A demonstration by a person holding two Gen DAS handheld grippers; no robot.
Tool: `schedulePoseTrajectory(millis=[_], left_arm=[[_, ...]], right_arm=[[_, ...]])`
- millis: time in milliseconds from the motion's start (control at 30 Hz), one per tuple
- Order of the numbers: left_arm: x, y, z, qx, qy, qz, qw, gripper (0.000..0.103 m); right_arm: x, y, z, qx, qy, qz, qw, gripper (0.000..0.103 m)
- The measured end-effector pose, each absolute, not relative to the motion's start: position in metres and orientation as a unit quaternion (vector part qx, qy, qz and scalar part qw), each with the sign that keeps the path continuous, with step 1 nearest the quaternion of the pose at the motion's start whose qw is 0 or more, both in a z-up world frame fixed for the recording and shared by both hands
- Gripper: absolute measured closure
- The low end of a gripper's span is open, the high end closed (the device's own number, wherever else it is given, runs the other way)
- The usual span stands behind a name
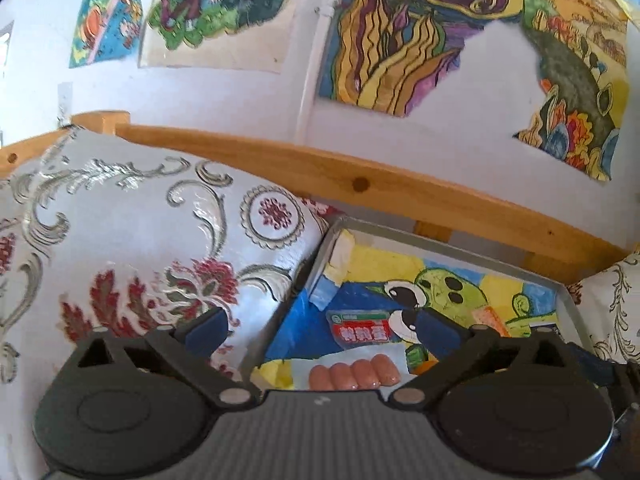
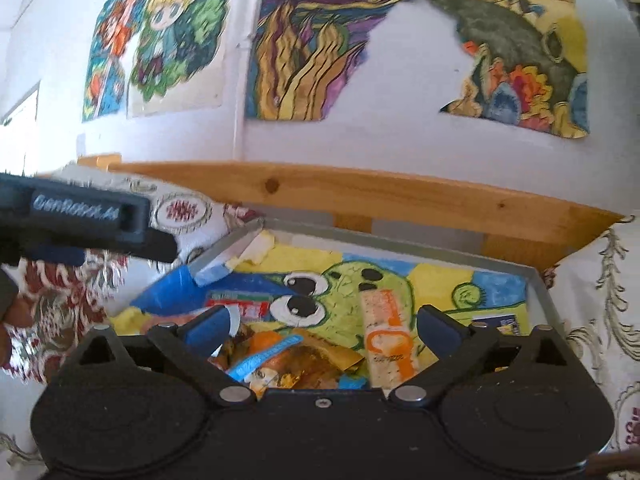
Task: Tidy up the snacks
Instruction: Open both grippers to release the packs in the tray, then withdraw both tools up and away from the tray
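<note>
Snacks [image 2: 304, 356] beneath open hand-held grippers [image 2: 322, 330]

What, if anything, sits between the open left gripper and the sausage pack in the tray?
Nothing visible. The left gripper is open above the tray, and the sausage pack lies uncovered just below, between its fingers. The patterned cushion stays outside the tray's left wall.

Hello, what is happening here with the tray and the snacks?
A person holds two grippers over a grey tray lined with a cartoon drawing, between patterned cushions. The left gripper hangs open above a pack of small sausages. The right gripper is also open, over an orange snack packet and an orange-and-white bar. Neither holds anything.
</note>
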State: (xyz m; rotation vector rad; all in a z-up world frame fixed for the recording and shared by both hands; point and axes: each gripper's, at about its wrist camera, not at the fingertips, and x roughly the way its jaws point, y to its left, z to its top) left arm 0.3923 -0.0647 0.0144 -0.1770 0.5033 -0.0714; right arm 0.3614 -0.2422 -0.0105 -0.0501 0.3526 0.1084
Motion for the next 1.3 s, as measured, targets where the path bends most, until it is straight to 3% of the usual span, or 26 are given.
schedulePoseTrajectory(millis=[600,1300], left_arm=[[0.288,-0.039,0.049,-0.100,0.196,-0.020,0.975,0.001],[0.153,-0.029,0.036,-0.077,0.169,-0.036,0.982,0.001]], right_arm=[[0.250,-0.271,0.051,0.010,0.124,0.020,0.992,0.001],[0.107,-0.274,0.052,0.032,0.131,-0.013,0.991,0.001]])
